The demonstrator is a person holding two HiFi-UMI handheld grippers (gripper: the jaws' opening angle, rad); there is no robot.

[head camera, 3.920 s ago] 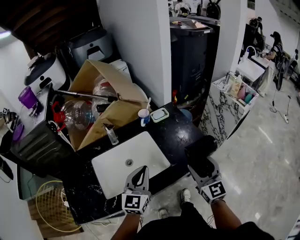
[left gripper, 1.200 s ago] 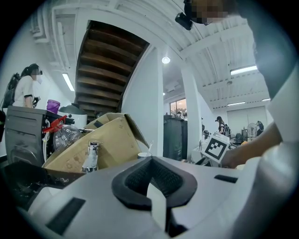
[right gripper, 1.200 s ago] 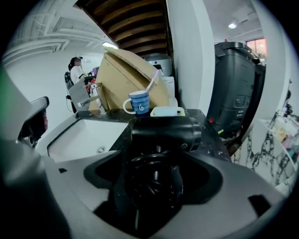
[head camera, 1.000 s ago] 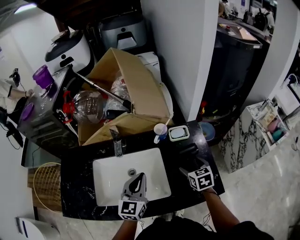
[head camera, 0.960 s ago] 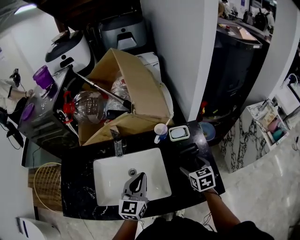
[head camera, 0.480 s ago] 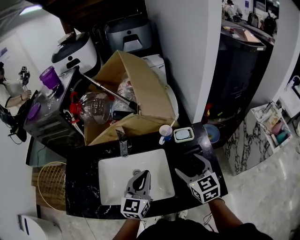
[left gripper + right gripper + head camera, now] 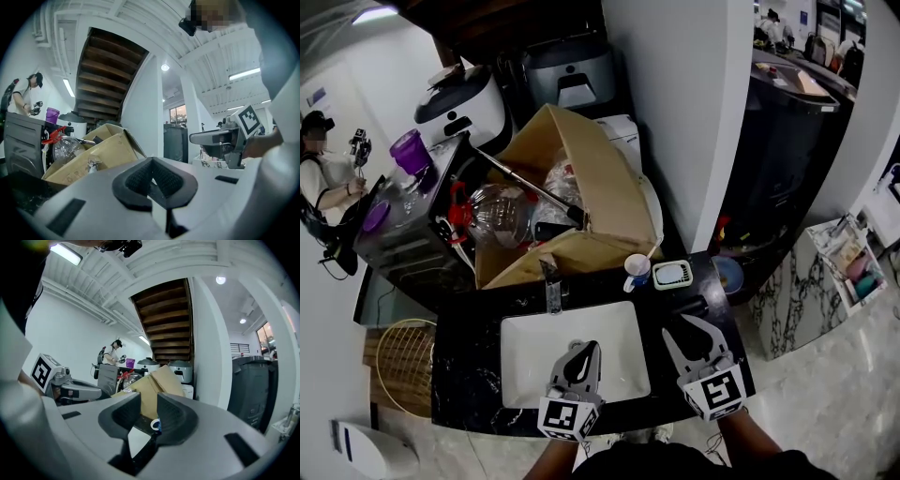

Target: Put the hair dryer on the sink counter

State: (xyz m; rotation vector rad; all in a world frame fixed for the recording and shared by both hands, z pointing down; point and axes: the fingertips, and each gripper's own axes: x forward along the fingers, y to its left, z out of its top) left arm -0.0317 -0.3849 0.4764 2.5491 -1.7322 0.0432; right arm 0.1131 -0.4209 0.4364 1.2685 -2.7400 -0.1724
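Above the black sink counter [image 7: 473, 380] and white basin [image 7: 534, 349], the right gripper [image 7: 684, 328] hovers, its jaws just narrowed to a slim, empty gap. The left gripper [image 7: 580, 347] is closed on nothing. The hair dryer [image 7: 686, 307] lies on the counter beside the basin.

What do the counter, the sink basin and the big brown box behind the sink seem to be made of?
Counter: likely polished stone, black with pale veins and a slight shine.
Sink basin: probably glazed ceramic, smooth and plain white; moulded resin is also possible.
Box: cardboard, matte brown, with folded flaps standing open.
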